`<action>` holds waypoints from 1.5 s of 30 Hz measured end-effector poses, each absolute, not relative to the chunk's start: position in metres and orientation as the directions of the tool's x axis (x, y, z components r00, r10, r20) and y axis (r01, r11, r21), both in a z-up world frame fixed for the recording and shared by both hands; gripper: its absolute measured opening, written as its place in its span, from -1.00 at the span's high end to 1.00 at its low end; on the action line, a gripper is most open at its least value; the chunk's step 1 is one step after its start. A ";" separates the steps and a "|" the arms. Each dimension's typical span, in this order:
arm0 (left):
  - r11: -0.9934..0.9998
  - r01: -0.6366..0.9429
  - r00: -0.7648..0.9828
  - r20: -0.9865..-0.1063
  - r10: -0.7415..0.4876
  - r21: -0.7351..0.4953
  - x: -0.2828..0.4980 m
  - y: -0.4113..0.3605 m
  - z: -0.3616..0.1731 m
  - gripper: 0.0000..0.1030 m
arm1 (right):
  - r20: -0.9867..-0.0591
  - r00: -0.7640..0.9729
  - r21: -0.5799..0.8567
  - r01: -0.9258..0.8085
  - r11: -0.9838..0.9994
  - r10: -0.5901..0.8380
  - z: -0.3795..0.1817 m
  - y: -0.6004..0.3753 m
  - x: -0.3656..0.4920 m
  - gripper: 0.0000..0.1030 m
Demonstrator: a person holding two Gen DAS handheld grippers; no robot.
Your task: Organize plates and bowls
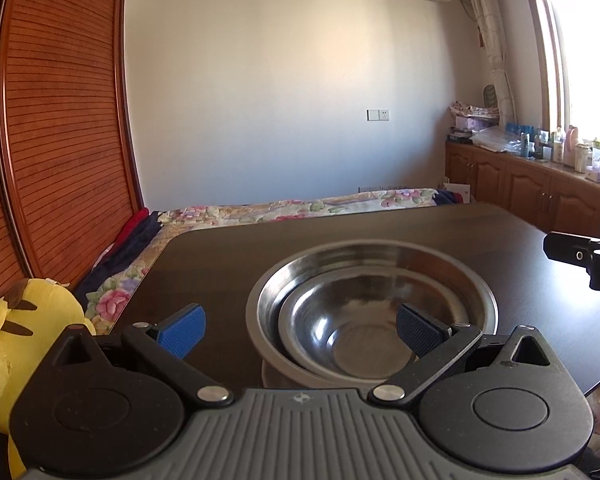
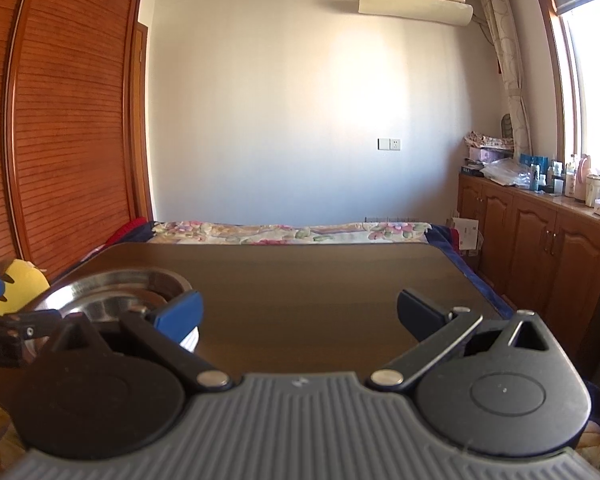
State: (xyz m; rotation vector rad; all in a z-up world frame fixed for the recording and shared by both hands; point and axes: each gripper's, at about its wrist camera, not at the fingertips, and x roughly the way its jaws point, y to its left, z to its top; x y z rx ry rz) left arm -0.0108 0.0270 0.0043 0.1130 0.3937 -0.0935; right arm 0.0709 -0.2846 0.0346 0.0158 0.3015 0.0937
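Where the dark desk (image 1: 220, 264) spreads ahead of both pairs of fingers, a large steel bowl (image 1: 472, 280) sits on it with a smaller steel bowl (image 1: 308, 312) nested inside, partly between the spread, empty left gripper (image 1: 300, 330) fingers. The right gripper (image 2: 298, 314) is likewise released, bowls beyond its left finger.

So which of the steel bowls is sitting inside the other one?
The smaller steel bowl; it nests inside the larger steel bowl, leaning toward its near-left wall.
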 end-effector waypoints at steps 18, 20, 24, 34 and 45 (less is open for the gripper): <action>0.991 0.102 0.915 -0.398 -0.062 0.081 -0.011 0.034 -0.002 -1.00 | -0.302 0.949 0.037 -0.087 0.996 0.094 0.033 -0.290 0.072 -1.00; 0.992 0.102 0.915 -0.398 -0.062 0.080 -0.011 0.034 -0.002 -1.00 | -0.302 0.949 0.036 -0.085 0.996 0.092 0.033 -0.290 0.072 -1.00; 0.992 0.102 0.916 -0.397 -0.062 0.080 -0.011 0.035 -0.002 -1.00 | -0.302 0.949 0.036 -0.085 0.996 0.092 0.033 -0.290 0.072 -1.00; 0.991 0.102 0.915 -0.398 -0.062 0.081 -0.010 0.034 -0.002 -1.00 | -0.302 0.949 0.037 -0.085 0.996 0.092 0.033 -0.291 0.072 -1.00; 0.991 0.102 0.916 -0.398 -0.062 0.081 -0.010 0.034 -0.002 -1.00 | -0.302 0.949 0.037 -0.085 0.996 0.092 0.033 -0.291 0.072 -1.00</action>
